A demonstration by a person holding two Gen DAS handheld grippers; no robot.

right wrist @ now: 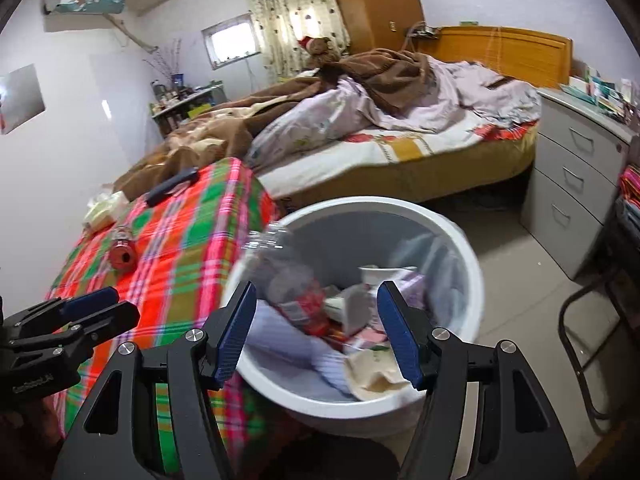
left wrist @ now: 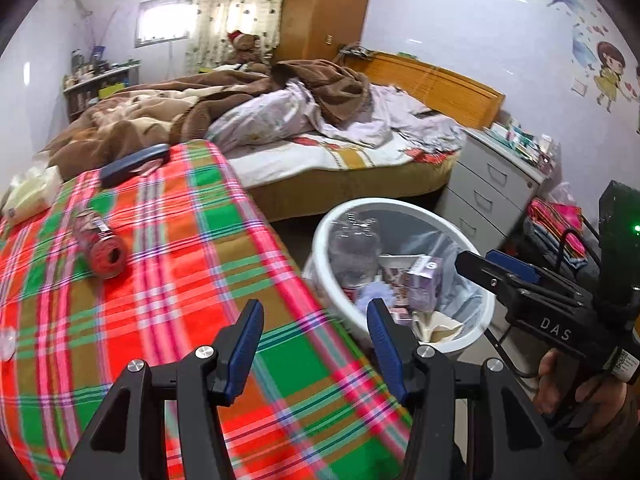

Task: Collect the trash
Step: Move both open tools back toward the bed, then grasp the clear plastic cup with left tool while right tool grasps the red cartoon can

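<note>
My left gripper (left wrist: 315, 312) is open with nothing between its blue pads, over the near edge of the plaid-covered table (left wrist: 192, 248). A red drink can (left wrist: 102, 246) lies on its side on the cloth, far to the upper left of it. My right gripper (right wrist: 318, 296) is open and empty above the white trash bin (right wrist: 472, 264). The bin holds a clear plastic bottle (right wrist: 288, 268), a purple carton (left wrist: 426, 280), paper and wrappers. In each wrist view the other gripper shows at the edge: the right one (left wrist: 480, 262), the left one (right wrist: 116, 304).
A dark flat case (left wrist: 134, 164) and a pale tissue pack (left wrist: 30, 196) lie at the table's far end. Crumpled clear plastic (left wrist: 6, 344) sits at its left edge. Behind are an unmade bed (left wrist: 320, 152) and a grey drawer cabinet (left wrist: 488, 196). A metal chair frame (right wrist: 592, 340) stands right of the bin.
</note>
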